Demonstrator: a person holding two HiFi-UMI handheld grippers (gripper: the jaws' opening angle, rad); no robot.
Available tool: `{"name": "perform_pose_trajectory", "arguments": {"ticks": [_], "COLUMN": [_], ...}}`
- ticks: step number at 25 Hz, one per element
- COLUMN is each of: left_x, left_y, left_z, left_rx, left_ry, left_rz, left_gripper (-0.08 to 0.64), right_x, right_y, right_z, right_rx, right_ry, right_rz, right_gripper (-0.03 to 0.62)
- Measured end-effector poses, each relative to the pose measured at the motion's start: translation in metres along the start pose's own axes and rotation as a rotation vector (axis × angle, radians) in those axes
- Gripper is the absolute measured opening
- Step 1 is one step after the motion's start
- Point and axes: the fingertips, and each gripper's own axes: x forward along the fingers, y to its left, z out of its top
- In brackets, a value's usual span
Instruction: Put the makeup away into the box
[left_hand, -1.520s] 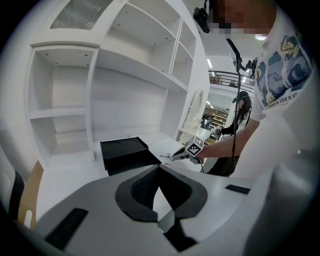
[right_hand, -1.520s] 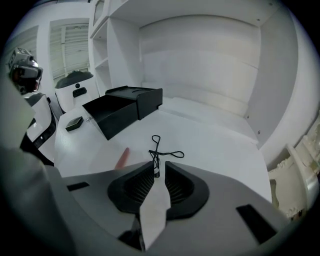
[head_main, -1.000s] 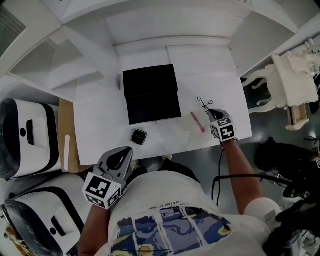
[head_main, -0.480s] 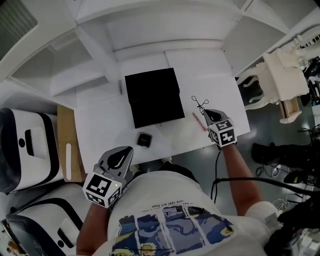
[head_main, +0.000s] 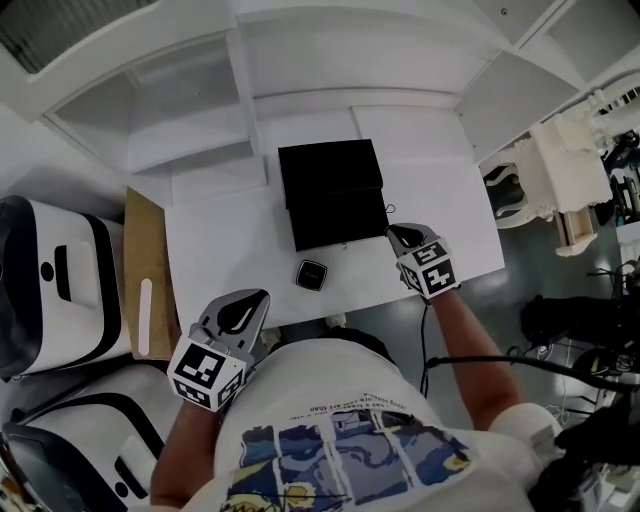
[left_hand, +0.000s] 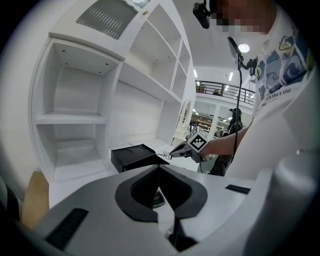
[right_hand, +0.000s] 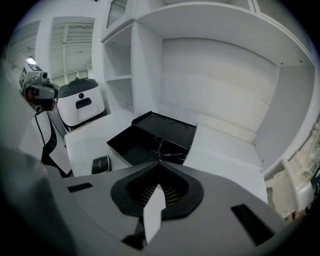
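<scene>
An open black box (head_main: 338, 213) stands on the white table (head_main: 230, 250), its lid (head_main: 329, 165) folded back. A small black compact (head_main: 312, 274) lies in front of the box. My right gripper (head_main: 393, 232) hangs at the box's right front corner. It is shut on a thin black looped wire piece (right_hand: 161, 146), which dangles over the box (right_hand: 135, 142). My left gripper (head_main: 256, 299) is shut on nothing, low by my body at the table's front edge. The left gripper view shows the compact (left_hand: 157, 199) through its jaws. The pink stick from earlier is out of sight.
White shelves (head_main: 200, 150) rise behind the table. A brown cardboard sheet (head_main: 150, 290) leans at its left, beside white rounded machines (head_main: 50, 275). An ornate white chair (head_main: 560, 170) stands to the right.
My right gripper has risen and moved left, from beside the pink stick to the box's corner, carrying the wire piece. The left gripper has edged towards the table.
</scene>
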Motion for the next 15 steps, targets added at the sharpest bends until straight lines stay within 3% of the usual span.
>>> {"name": "perform_pose_trajectory", "arguments": {"ticks": [15], "left_x": [-0.055], "left_y": [0.04], "left_z": [-0.023], "left_rx": [-0.026], "left_ry": [-0.016], "left_rz": [0.033], "left_gripper": [0.014], "right_x": [0.084], "right_y": [0.077], "right_z": [0.029], "right_rx": [-0.028], "right_ry": [0.107], "right_rz": [0.065], "right_gripper": [0.029]}}
